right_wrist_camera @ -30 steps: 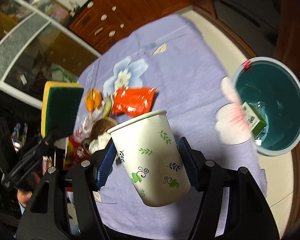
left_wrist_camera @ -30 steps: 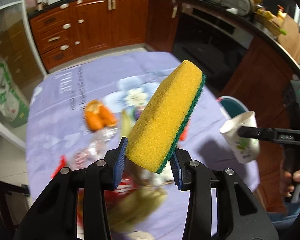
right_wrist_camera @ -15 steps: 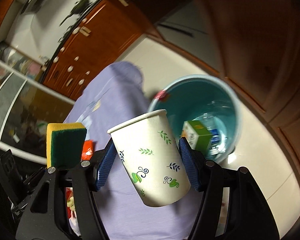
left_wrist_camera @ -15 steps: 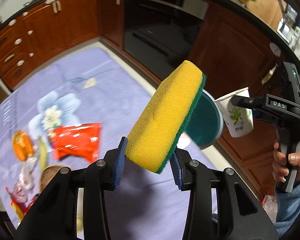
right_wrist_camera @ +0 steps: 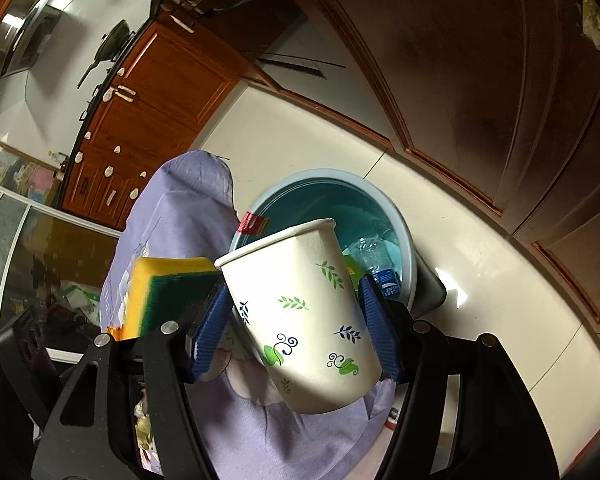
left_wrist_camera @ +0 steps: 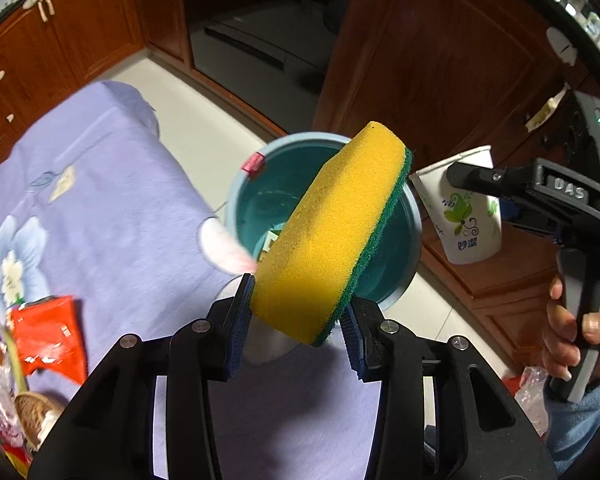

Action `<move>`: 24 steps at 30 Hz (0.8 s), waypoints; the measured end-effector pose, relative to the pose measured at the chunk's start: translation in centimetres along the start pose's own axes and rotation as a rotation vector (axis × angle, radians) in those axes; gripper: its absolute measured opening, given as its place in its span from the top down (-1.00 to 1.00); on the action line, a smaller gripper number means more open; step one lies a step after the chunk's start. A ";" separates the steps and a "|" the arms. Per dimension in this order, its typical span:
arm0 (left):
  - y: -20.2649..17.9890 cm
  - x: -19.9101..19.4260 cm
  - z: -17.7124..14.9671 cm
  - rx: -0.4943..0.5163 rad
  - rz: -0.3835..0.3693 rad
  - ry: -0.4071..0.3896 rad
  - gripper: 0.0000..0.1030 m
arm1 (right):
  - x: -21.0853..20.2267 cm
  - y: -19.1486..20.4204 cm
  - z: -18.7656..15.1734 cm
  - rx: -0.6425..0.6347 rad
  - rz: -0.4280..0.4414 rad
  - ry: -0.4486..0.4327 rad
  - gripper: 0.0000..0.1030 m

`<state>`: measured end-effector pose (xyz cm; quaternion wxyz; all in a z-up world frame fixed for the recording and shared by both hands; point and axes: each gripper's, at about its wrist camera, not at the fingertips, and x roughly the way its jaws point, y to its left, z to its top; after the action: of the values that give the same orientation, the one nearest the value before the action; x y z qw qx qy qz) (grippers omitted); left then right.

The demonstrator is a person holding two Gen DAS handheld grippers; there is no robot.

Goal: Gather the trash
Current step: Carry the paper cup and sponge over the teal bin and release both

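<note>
Left tool (left_wrist_camera: 298,314) clamped on a yellow sponge (left_wrist_camera: 332,232) with a green scouring face, gripped near its lower end so most of its length stands free, tilted up and to the right. Right tool (right_wrist_camera: 296,330) clamped across a paper cup (right_wrist_camera: 304,312) printed with leaves, mouth up and leaning left; the cup wall looks intact between the blue pads. Both loads hang over or near the rim of the teal bin (left_wrist_camera: 236,196) on the floor just beside the worktop (left_wrist_camera: 100,200) — the sponge overlaps the bin mouth in the left wrist view, while the cup sits toward its right edge. Bin already contains a clear plastic bottle (right_wrist_camera: 374,260) and a green carton. More trash waits on the purple cloth: a red wrapper (left_wrist_camera: 48,330) and peel at far left. Judged stage: carry done, release pending. Risks — the cup is off-centre, so dropping it from here may clip the rim and land on the tiles; the two tools are close together, so opening both at once could knock sponge against cup; the long sponge may tumble as it falls and bounce out.
</note>
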<state>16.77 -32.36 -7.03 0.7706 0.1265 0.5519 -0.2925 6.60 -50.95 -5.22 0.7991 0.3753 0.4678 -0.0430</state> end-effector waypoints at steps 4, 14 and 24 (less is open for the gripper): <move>-0.2 1.8 0.5 -0.005 0.007 0.035 -0.01 | 0.6 -0.4 0.7 0.003 -0.009 0.006 -0.20; 0.3 1.9 0.4 -0.021 0.030 0.044 -0.40 | 2.8 -0.9 1.2 0.005 -0.028 0.043 -0.22; 1.0 1.3 0.1 -0.049 0.035 0.017 -0.76 | 4.1 0.6 0.7 -0.019 -0.094 0.055 -0.56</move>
<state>17.74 -32.08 -8.33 0.7736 0.1200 0.5632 -0.2644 9.63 -49.85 -7.84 0.7864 0.3466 0.5070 -0.0657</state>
